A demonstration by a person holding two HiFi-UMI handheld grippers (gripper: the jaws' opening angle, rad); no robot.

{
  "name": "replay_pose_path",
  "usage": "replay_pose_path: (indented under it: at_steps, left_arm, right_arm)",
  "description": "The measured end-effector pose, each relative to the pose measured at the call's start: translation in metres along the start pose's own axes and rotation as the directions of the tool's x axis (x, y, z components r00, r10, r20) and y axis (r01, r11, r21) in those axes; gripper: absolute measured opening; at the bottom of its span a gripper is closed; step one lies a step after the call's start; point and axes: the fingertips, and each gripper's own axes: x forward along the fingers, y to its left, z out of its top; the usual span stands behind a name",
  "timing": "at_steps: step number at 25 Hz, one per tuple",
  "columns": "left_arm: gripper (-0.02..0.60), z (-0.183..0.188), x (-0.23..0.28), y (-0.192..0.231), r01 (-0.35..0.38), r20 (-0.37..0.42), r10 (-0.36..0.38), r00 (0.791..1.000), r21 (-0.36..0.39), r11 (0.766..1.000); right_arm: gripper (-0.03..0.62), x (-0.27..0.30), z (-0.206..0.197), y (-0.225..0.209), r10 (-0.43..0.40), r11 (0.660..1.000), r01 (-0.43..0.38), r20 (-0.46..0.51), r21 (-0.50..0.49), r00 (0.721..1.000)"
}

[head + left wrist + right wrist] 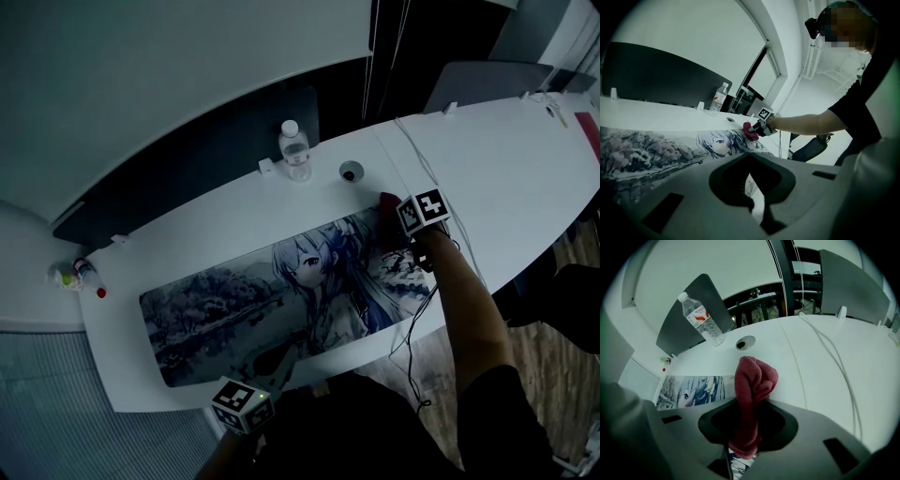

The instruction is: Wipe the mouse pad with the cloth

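Clamping the cloth [755,375], the right gripper [744,430] sits at the right end of the mouse pad [225,305] — long axis running left toward the closed, empty left gripper [755,199].

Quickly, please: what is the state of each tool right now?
Left tool: closed, holding nothing.
Right tool: closed on the red cloth.

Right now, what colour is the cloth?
The cloth is dark red, clearest in the right gripper view.
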Motion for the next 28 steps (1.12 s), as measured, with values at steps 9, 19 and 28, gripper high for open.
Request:
replay_pose_path:
  at_steps: [9,19,28]
  left_arm:
    - [0.006,-0.006,-0.012,-0.005,-0.036,0.0,0.036,0.999,-0.002,0.999]
    - [0.006,-0.002,-0.037,-0.004,-0.084,0.044,0.083,0.996,0.004,0.996]
    - [0.006,-0.013,-0.091,0.021,-0.139,0.107,0.143,0.984,-0.044,0.989]
  right_arm:
    - [0.112,-0.009,-0.002,-0.018,-0.035,0.999,0.035,0.014,0.025,0.999]
    - [0.112,-0.016,-0.003,-0.016,-0.158,0.986,0.165,0.229,-0.009,0.96]
    - [0.112,-0.037,-0.042,0.009,-0.21,0.976,0.215,0.323,0.023,0.923]
